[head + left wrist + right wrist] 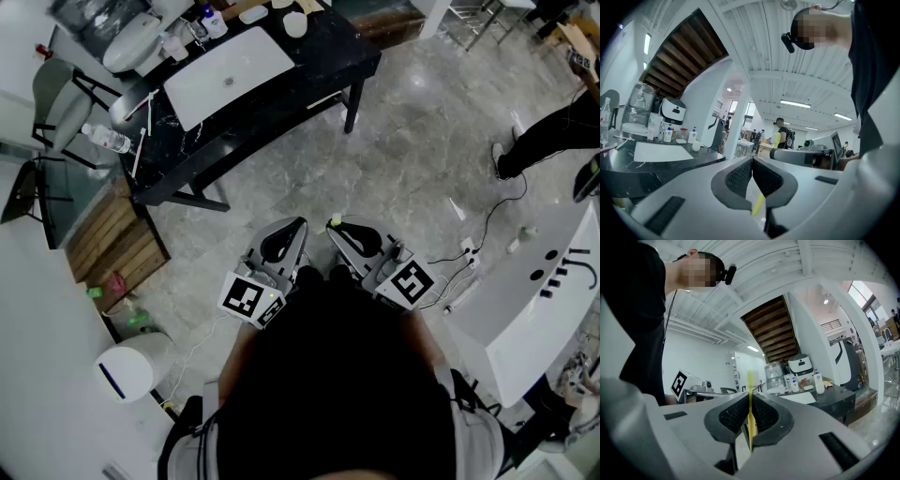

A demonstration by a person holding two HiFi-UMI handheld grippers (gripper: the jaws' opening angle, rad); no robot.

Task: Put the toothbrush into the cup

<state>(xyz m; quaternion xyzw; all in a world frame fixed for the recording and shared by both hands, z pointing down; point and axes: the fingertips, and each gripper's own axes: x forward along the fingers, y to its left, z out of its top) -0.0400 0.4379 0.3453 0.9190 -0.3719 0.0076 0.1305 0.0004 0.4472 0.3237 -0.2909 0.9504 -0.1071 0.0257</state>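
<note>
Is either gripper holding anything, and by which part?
The right gripper clamps the yellow toothbrush partway along its thin handle, one end sticking up past the jaws.

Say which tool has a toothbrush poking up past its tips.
The right tool: a yellow toothbrush stands clamped between its jaws. The left tool shows closed tips, nothing above them.

The toothbrush [750, 383] stands upright in the right tool [749, 405], table [333, 52] well ahead.

A black counter [337, 58] carries a white sink [230, 75] and a clear bottle [105, 139]. A white bin [127, 367] stands on the grey floor [422, 141], near a wooden crate [108, 239].
</note>
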